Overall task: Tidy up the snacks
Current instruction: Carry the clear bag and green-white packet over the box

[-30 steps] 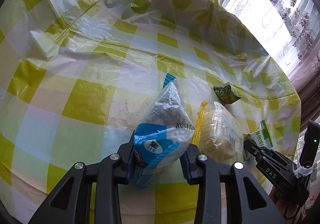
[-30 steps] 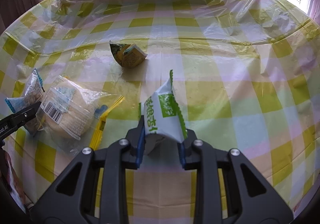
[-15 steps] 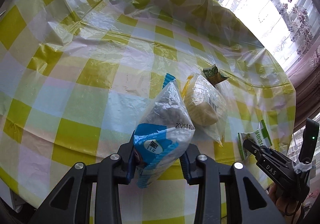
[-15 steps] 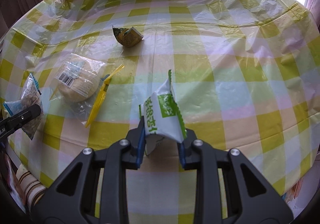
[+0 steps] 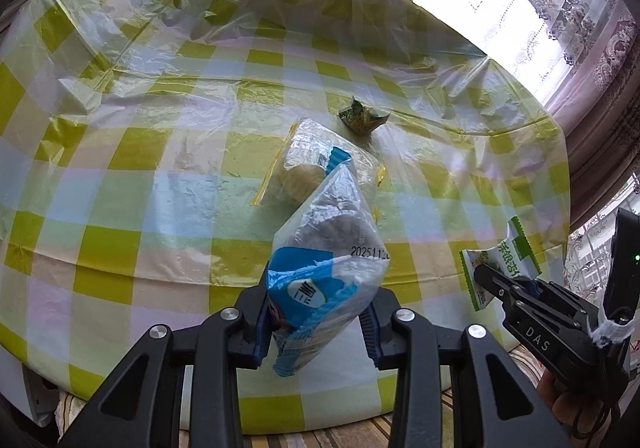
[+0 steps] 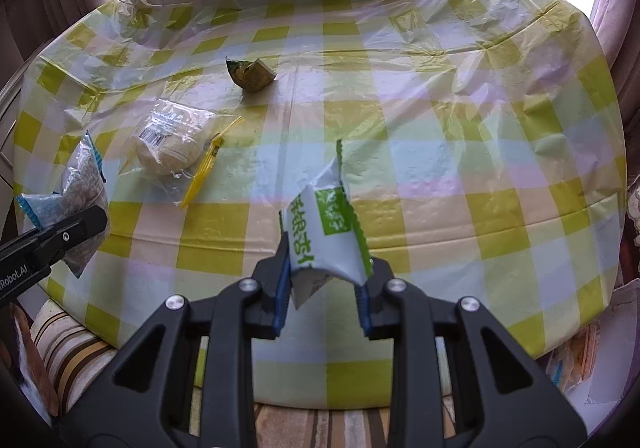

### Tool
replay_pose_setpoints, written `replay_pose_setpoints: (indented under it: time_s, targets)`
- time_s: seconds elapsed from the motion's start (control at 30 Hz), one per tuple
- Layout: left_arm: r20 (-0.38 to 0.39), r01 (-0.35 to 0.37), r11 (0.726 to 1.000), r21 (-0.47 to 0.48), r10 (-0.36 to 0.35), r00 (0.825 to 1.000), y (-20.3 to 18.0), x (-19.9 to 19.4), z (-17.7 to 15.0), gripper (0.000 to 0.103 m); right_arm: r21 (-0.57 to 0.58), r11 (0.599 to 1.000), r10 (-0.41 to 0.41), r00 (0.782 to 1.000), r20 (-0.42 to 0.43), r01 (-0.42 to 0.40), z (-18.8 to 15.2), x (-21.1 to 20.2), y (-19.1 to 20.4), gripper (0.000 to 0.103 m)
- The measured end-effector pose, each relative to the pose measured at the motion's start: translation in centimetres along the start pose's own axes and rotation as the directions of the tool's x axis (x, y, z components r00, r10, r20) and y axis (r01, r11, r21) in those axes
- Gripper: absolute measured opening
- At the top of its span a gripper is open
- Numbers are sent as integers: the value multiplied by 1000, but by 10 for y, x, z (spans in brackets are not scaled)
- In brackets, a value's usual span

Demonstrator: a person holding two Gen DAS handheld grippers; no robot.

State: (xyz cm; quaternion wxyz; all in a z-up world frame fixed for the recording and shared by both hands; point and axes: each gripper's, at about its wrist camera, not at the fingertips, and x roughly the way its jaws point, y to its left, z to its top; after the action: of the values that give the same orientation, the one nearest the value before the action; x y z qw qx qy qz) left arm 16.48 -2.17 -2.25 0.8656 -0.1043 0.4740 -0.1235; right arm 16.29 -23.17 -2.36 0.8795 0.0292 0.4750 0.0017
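Note:
My left gripper (image 5: 316, 322) is shut on a blue-and-clear snack bag (image 5: 328, 248) and holds it above the table's near edge. The bag also shows at the left of the right wrist view (image 6: 80, 187). My right gripper (image 6: 322, 294) is shut on a white-and-green snack packet (image 6: 326, 232), also held above the near edge; the packet shows in the left wrist view (image 5: 500, 260). On the table lie a clear bag with a pale bun (image 6: 172, 139) (image 5: 304, 167) and a small green-yellow packet (image 6: 250, 73) (image 5: 360, 115).
The round table (image 6: 440, 127) wears a yellow-checked cloth under crinkled clear plastic. A striped cushion (image 6: 68, 344) sits below the near edge at left. Curtains (image 5: 600, 67) and bright windows stand behind the table. Some packets (image 6: 572, 364) lie low at right.
Both grippers have pulled back and up from the table with their snacks still held. The whole tabletop and its near edge have come into view.

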Motion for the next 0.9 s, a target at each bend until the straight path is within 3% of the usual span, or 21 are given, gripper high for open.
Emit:
replay_pose_setpoints:
  time_s: [0.7,0.9]
  targets:
    - [-52,54,989,136,-47,998,-58,4,-14,37,52,998,-24,1000,6,24,-23,-32,-38,31]
    - [-96,117,979,166,-102,990,-76,11,-14,37,81,996,-44,999,1,44,-27,-38,-55,31]
